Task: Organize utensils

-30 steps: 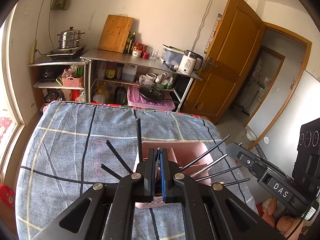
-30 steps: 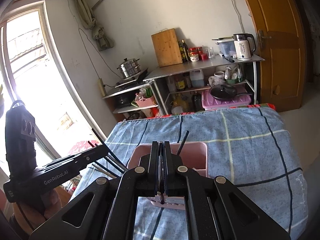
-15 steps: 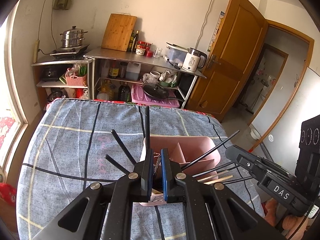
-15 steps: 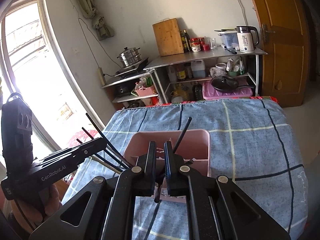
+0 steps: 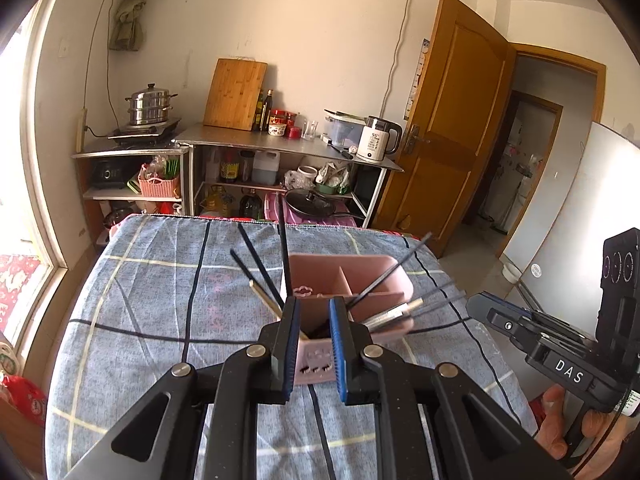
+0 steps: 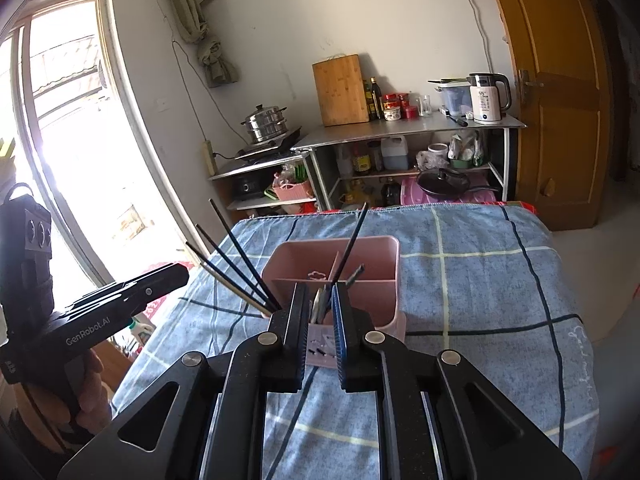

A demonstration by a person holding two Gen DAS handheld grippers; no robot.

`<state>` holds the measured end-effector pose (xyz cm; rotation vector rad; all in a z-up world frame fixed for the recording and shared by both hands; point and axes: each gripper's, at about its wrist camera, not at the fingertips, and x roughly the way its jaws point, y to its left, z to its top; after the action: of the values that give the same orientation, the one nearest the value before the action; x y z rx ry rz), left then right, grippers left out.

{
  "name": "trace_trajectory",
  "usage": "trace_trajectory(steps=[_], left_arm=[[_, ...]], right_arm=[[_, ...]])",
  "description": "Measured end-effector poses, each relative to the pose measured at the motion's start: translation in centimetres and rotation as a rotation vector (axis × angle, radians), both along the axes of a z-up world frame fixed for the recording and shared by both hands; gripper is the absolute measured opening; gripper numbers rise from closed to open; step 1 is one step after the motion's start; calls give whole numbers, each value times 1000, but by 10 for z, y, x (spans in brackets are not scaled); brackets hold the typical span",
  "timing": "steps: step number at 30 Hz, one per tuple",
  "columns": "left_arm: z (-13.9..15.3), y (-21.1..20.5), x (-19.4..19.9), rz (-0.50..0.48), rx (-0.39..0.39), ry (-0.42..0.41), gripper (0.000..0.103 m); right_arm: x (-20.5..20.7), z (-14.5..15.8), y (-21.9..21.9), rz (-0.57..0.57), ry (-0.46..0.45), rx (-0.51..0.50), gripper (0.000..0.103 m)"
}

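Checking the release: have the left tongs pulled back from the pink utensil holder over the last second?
Yes. The left tongs have backed away from the pink utensil holder, which now shows further ahead; their jaws are opening, nothing pinched.

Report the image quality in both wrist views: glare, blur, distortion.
Left wrist view: strong fisheye bending with dark corners; the chopstick leaning right from the pink utensil holder is smeared by motion; window glare at the left edge. Right wrist view: window blown out white; holder and chopsticks sharp.

Pink holder [image 5: 352,276] near wall hidden behind jaws; chopsticks' [image 5: 256,268] lower ends hidden inside.
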<state>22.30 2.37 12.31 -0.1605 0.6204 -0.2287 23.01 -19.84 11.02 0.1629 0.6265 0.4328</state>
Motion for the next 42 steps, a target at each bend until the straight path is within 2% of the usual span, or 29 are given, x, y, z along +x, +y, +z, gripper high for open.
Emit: trace_trajectory(steps=[9,20,31,42], left_arm=[[-17,-13,-66,-8,9,-22,16],[-31,-30,-134,7,85,-72,20],[-49,-44,-171,-4,133,-105,20],[-68,-49,-183,-3,146,-115,20]], right_arm=[[-60,-5,-6,6,-41,-12,23],[-116,-18,-8,8,-81,-49,26],[-153,-41,-12,-17,-93,-71,26],[-172,-58,-8,-25,-97,-114,26]])
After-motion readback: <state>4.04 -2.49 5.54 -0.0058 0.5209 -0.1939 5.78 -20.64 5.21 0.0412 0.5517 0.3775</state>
